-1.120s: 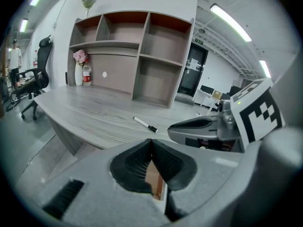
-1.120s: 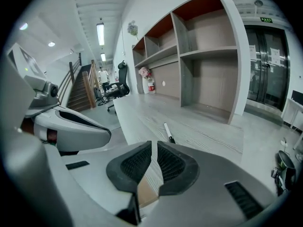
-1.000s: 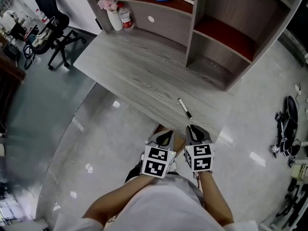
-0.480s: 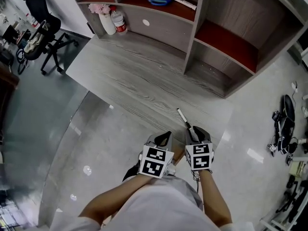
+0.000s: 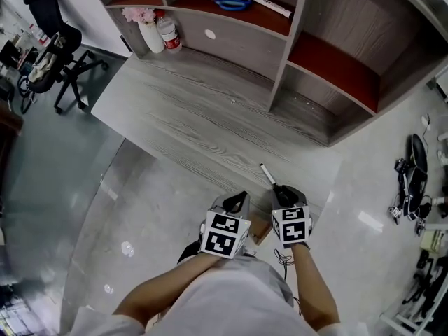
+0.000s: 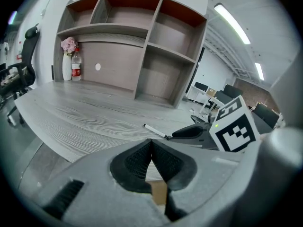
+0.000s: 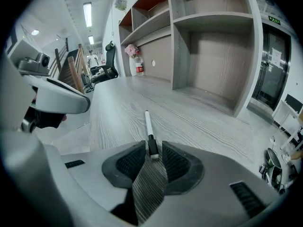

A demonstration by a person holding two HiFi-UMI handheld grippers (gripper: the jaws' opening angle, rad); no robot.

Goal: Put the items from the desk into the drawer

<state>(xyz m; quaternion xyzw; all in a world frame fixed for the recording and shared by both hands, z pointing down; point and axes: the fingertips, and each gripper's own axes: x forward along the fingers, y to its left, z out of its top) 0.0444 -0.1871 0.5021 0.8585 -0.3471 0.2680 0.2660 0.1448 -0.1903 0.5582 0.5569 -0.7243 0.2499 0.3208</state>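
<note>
A white marker pen with a black cap [image 5: 268, 175] lies on the grey wooden desk [image 5: 203, 117] near its front edge. My right gripper [image 5: 283, 190] is open, and the pen's black end [image 7: 148, 124] lies between its two pads, resting on the desk. My left gripper [image 5: 240, 197] hovers just off the desk's front edge, left of the right one, shut on nothing. In the left gripper view its tips [image 6: 151, 143] meet, with the pen [image 6: 156, 132] beyond them to the right.
A shelf unit [image 5: 294, 40] stands along the desk's back. It holds blue scissors [image 5: 233, 1] and a white stick-shaped item [image 5: 273, 5]. A vase of pink flowers [image 5: 148, 30] and a bottle [image 5: 170, 33] stand at the back left. An office chair [image 5: 52, 40] is on the left.
My right gripper has come forward to the pen, so its black end now lies between the jaws. The left gripper stayed beside it, still shut.
</note>
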